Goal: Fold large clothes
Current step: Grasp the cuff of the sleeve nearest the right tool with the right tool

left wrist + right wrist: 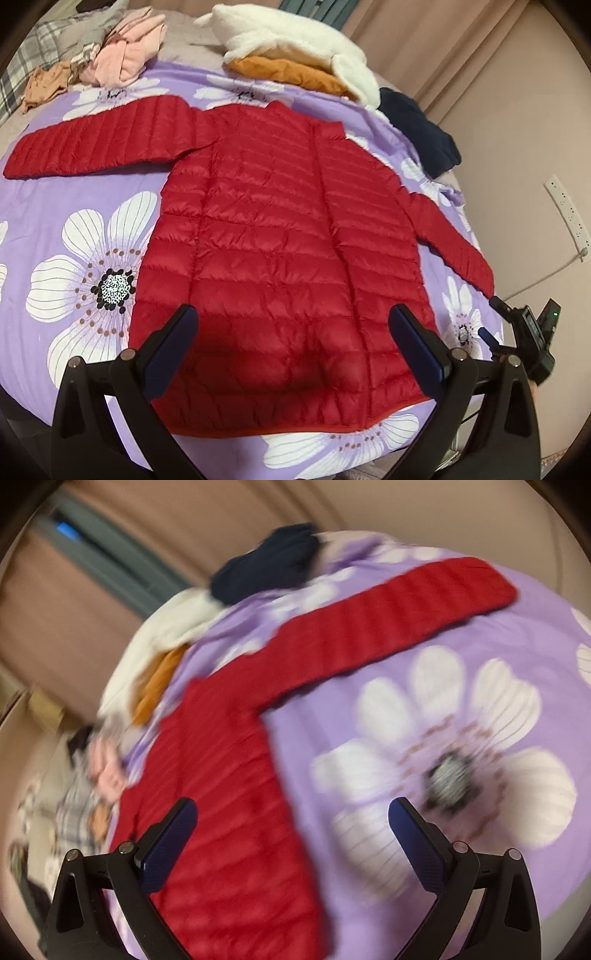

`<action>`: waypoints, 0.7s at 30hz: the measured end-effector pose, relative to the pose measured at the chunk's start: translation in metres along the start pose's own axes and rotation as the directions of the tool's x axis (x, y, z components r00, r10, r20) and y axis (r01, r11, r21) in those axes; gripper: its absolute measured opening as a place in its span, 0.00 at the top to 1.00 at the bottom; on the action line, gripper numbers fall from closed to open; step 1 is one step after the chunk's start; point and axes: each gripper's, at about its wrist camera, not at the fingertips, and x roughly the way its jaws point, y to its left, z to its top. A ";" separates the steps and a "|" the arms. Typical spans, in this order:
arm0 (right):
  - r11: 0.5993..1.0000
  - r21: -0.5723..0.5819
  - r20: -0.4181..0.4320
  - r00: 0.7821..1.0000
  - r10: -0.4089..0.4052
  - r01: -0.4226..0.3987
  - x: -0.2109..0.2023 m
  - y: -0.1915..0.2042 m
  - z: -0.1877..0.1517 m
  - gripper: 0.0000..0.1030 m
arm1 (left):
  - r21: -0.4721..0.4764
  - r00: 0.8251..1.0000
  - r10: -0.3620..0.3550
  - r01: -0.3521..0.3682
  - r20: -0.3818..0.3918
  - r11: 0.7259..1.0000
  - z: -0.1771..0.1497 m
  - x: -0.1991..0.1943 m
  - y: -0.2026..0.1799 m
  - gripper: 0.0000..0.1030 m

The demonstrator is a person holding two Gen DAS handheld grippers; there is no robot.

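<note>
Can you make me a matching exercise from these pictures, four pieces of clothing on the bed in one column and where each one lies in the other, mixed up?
Things:
1. red quilted puffer jacket
2. white fluffy fleece garment
3. navy blue knit garment
4. pink crumpled garment

Places:
A. far left pile, beside plaid fabric
B. spread flat mid-bed, sleeves out
C. on top of mustard-orange fabric
D. right bed edge, near the wall

Pairs: 1-B, 2-C, 3-D, 4-A

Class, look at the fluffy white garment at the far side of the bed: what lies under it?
An orange garment pokes out from under the white garment. How far it extends beneath is covered.
</note>
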 end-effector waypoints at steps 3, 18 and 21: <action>0.994 0.084 0.029 0.997 -0.067 0.065 0.012 -0.031 0.026 0.01 | -0.047 0.999 -0.039 0.037 -0.028 0.998 0.006 0.009 0.012 0.00; 0.915 0.403 0.234 0.967 -0.102 -0.001 0.044 -0.115 0.099 0.10 | -0.161 0.994 -0.054 0.039 -0.092 0.986 0.038 0.052 0.032 0.00; 0.889 0.457 0.277 0.956 -0.098 -0.041 0.045 -0.128 0.107 0.23 | -0.156 0.994 -0.041 0.025 -0.101 0.988 0.041 0.057 0.034 0.00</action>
